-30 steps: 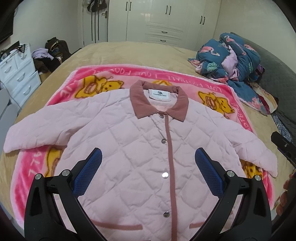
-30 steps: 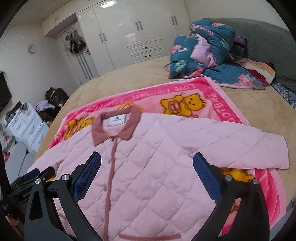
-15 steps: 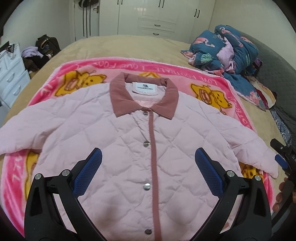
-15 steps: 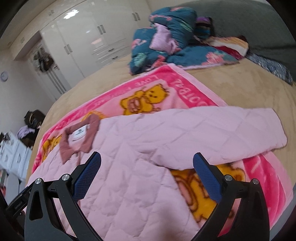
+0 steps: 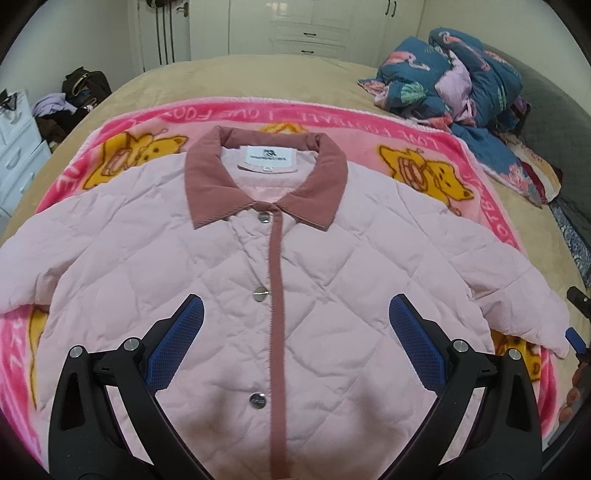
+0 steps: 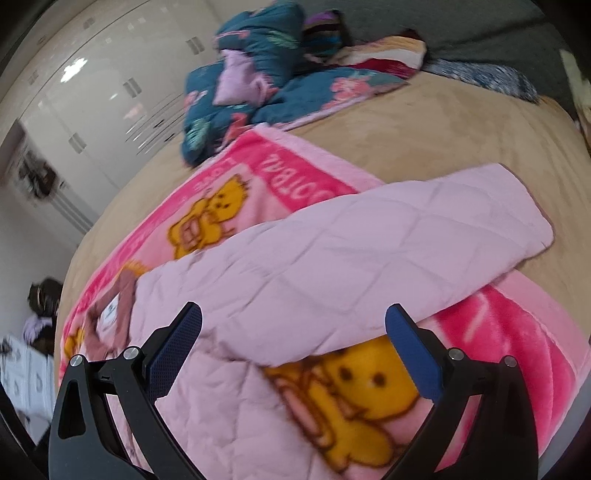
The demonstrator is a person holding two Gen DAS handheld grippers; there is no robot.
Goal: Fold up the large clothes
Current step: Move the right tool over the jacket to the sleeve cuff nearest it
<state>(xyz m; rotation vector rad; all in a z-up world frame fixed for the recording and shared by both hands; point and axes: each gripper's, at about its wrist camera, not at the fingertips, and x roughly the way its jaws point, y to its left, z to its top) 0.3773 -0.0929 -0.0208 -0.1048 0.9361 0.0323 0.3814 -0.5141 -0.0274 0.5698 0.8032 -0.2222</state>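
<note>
The left gripper (image 5: 295, 328) hovers with its jaws wide apart and nothing between them, over the lower front of the jacket (image 5: 229, 288), either side of the button strip (image 5: 276, 295). The right gripper (image 6: 293, 343) is likewise spread and empty, above the jacket's right sleeve (image 6: 369, 240). The jacket lies flat, buttoned, front up, sleeves out to both sides, collar (image 5: 258, 177) away from the grippers, on a pink blanket (image 5: 417, 136) spread over the bed (image 5: 258, 77). Past the blanket a bundle of bedding (image 5: 461, 81) sits near the bed's far right. A wardrobe (image 5: 314, 26) stands behind.
</note>
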